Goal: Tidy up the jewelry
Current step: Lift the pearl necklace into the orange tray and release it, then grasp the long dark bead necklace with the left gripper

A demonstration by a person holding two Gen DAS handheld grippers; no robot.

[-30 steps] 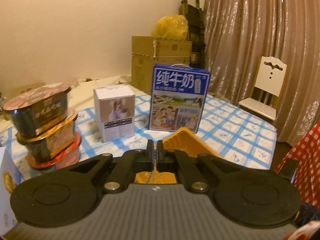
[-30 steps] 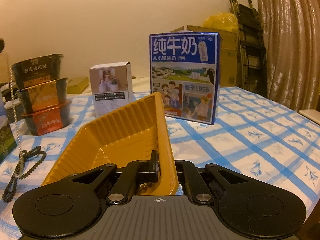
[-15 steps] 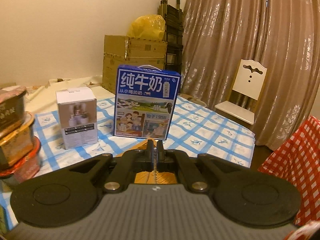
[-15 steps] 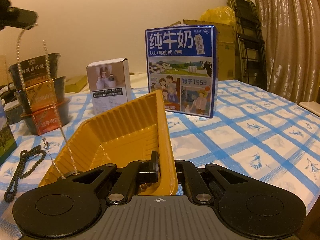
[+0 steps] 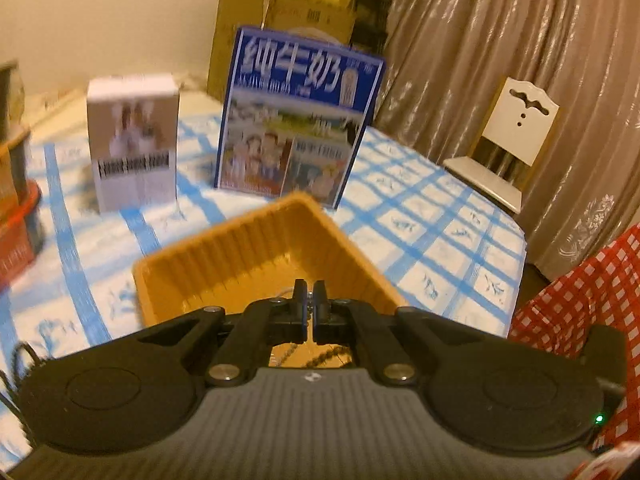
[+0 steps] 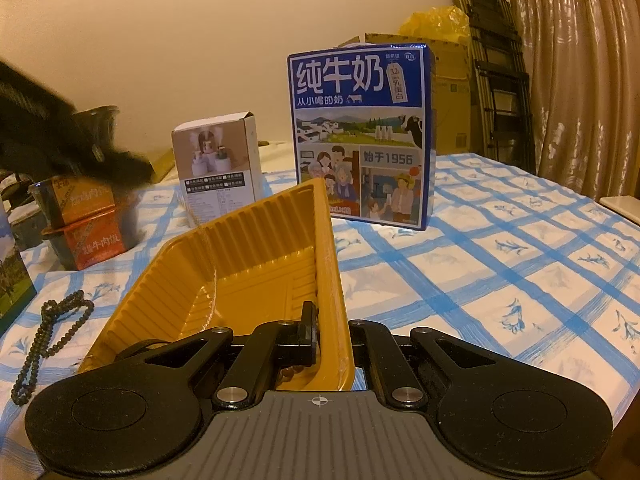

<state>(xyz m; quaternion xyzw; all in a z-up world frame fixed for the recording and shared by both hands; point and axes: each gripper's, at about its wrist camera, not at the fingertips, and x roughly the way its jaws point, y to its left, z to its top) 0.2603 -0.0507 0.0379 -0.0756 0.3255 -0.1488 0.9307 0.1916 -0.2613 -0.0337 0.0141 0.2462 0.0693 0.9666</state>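
**Jewelry into the orange tray: chain being lowered**

Jewelry: a thin silver chain (image 6: 209, 256) hangs into the orange tray (image 6: 248, 248), centre of the right wrist view, running up toward the blurred left gripper (image 6: 120, 162) at the upper left. In the left wrist view that gripper (image 5: 309, 300) has its jaws pressed together, with chain links showing just below them over the tray floor.

Right gripper (image 6: 316, 320) is clamped on the tray's right wall, one finger inside, one outside, tilting the tray up.

Step in hand, as judged: placing the chain. Next move calls for lowering until the chain pools on the floor, then parting the jaws.

Tray contents: chain end, plus some brown beads (image 6: 290, 372) at the near edge. A dark bead strand (image 6: 48, 336) lies on the blue checked cloth (image 6: 500, 264), lower left, outside the tray, not yet collected.
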